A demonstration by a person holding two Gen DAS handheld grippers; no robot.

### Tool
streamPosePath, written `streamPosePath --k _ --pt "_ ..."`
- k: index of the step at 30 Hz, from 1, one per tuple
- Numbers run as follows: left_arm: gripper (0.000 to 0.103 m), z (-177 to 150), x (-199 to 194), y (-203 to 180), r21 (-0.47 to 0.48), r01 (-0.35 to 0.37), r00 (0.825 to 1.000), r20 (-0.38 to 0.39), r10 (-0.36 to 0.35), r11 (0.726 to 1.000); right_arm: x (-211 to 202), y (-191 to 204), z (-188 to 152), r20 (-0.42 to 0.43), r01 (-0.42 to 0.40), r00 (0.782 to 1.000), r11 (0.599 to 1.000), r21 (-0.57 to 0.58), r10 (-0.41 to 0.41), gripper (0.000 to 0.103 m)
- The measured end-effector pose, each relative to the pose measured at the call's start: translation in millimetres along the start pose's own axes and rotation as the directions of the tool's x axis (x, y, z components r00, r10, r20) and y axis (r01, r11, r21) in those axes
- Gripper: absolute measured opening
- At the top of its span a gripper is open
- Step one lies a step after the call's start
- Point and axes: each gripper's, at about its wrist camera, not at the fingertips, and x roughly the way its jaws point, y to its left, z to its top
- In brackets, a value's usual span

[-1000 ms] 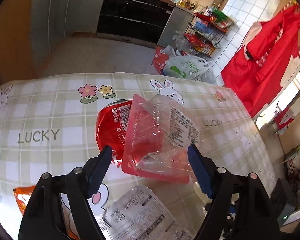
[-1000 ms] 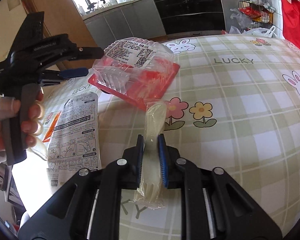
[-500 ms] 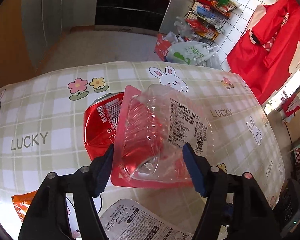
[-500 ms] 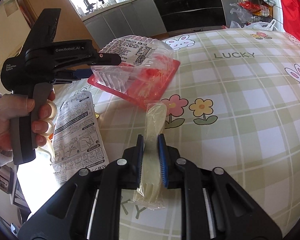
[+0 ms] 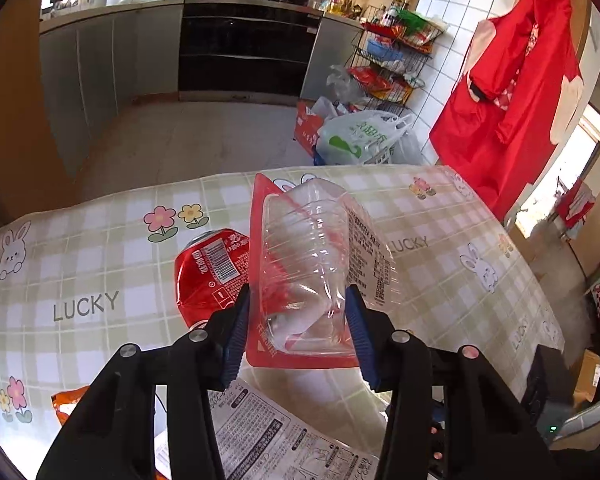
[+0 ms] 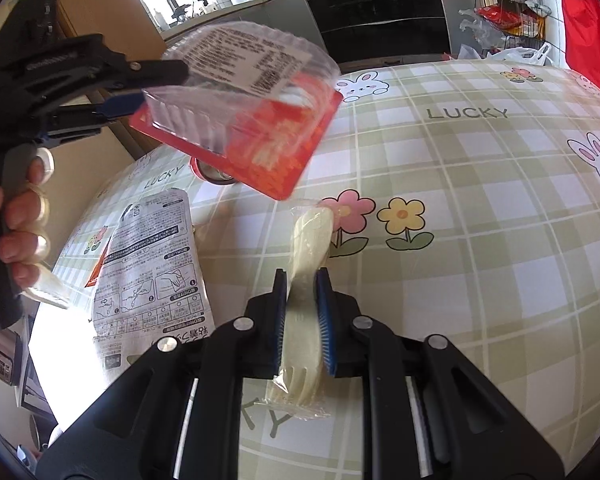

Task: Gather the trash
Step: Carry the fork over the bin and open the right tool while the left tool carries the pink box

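Note:
My left gripper (image 5: 298,300) is shut on a clear plastic food container with a red base (image 5: 308,264) and holds it lifted off the table; the container also shows in the right wrist view (image 6: 244,96), with the left gripper (image 6: 140,84) at its left end. My right gripper (image 6: 302,280) is shut on a wrapped white plastic fork (image 6: 306,300), above the table. A crushed red can (image 5: 210,270) lies on the checked tablecloth (image 5: 80,248) under the raised container. A white printed wrapper (image 6: 152,280) lies flat near the table's edge.
An orange wrapper (image 5: 70,402) lies by the near table edge. The white wrapper also shows below the left gripper (image 5: 268,436). Beyond the table are kitchen cabinets (image 5: 112,60), a wire rack (image 5: 388,60) with bags below it, and a red garment (image 5: 516,92) on the wall.
My left gripper closed on the container and lifted it off the table, uncovering the red can. The right gripper keeps holding the fork and has barely moved.

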Motion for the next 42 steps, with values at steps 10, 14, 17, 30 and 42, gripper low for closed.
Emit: streamPosePath --k 10,14,17,30,42 --pt "0.045 -9.5 -90.5 -4.7 0.024 -0.048 0.994 0.096 0.045 0.999 -31.2 19.7 -9.0 0.079 0.028 0.997 0.998 -0.065 -0.023 0.018" --pt "0.045 -25.2 -138.3 -5.0 0.023 -0.083 0.986 0.147 0.079 0.996 -70.9 39.9 -15.4 0.140 0.007 0.990 0.993 -0.116 0.009 0.018" --pt "0.045 -42.9 -173.9 -10.3 0.034 -0.117 0.974 0.202 0.108 0.993 -101.1 51.6 -17.7 0.184 -0.004 0.983 0.992 -0.129 0.028 0.018" --pt "0.046 -164.6 -301.0 -27.9 -0.090 -0.142 0.928 0.333 0.164 0.986 -212.6 101.3 -68.1 0.259 -0.097 0.957 0.987 -0.131 0.128 0.018" --pt "0.045 -261.2 -374.6 -21.6 -0.199 -0.152 0.901 0.374 0.218 0.968 -253.1 157.1 -146.7 0.145 -0.179 0.967 0.963 -0.200 0.210 0.018"
